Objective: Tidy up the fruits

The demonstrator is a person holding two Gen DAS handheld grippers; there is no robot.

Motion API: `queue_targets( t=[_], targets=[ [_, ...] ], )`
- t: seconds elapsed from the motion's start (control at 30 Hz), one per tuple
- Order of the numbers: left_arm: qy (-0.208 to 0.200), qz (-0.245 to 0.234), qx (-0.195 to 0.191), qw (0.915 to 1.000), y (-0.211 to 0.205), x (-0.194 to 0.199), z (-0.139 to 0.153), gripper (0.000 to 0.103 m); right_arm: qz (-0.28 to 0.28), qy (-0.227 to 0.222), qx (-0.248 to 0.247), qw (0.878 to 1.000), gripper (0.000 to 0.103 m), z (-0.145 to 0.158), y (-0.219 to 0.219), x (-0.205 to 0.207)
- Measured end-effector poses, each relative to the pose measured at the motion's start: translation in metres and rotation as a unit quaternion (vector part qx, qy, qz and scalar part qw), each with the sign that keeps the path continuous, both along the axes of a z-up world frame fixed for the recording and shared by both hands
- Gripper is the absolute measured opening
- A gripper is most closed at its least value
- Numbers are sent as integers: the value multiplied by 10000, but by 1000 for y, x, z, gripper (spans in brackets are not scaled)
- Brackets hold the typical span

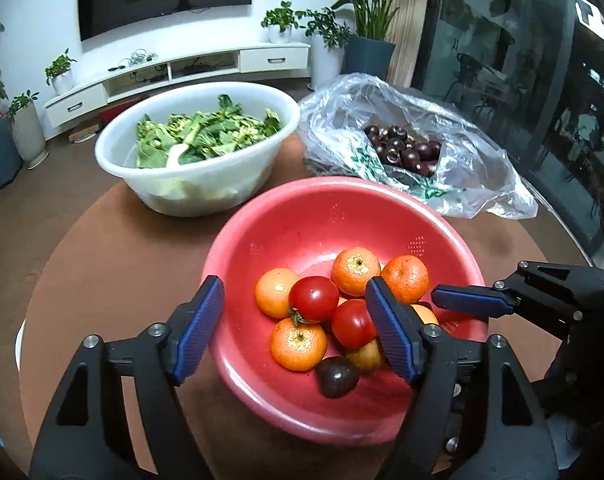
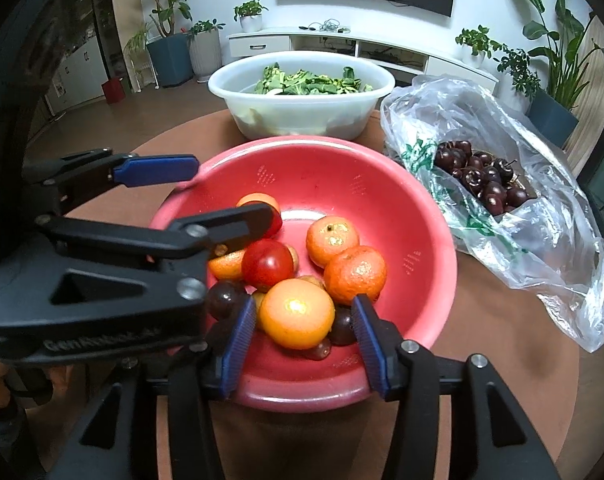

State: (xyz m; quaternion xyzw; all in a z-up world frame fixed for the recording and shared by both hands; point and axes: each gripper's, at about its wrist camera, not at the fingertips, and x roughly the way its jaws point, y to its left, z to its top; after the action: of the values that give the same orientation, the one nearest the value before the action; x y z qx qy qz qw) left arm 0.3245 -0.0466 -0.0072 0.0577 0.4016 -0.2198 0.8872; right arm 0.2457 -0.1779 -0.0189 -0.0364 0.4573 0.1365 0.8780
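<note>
Round brown table (image 1: 114, 264), seen from two grippers hovering over its near edge. At the near middle, a red bowl (image 1: 302, 216) with small drain holes in its wall, piled with fruit: several bright oranges (image 1: 355, 271) with dimpled skin and green stem marks, two glossy red tomatoes (image 1: 313, 298), a small yellowish fruit, and dark purple plums (image 1: 337, 376) at the near side. Toward the far edge, a white plastic tub (image 1: 190, 184) heaped with leafy greens (image 1: 206, 136). At the far right, a crumpled clear plastic bag (image 1: 461, 152) lying open, full of dark cherries (image 1: 405, 150).

Left gripper (image 1: 296, 330) spread wide above the bowl's near left rim, holding nothing. Right gripper (image 2: 303, 344) likewise spread, blue fingers (image 2: 240, 344) flanking a smooth orange (image 2: 297, 314) at the near side of the pile; contact with it cannot be told.
</note>
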Motion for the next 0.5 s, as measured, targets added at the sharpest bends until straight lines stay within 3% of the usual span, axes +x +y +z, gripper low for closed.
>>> queue_targets(
  t=[0.2,0.33,0.5],
  targets=[
    [-296,291,-123,9991,18,-19,17,102,-152,-148,58,9998,65,11,-8,-7],
    [-489,536,-242,9971,33,-39,30,102,-333,-285,193,9989,74,22,-15,-17],
    [-694,983,-104,9927,49,-82,44,103,-564,-559,403,9960,81,38,-23,-40]
  ],
)
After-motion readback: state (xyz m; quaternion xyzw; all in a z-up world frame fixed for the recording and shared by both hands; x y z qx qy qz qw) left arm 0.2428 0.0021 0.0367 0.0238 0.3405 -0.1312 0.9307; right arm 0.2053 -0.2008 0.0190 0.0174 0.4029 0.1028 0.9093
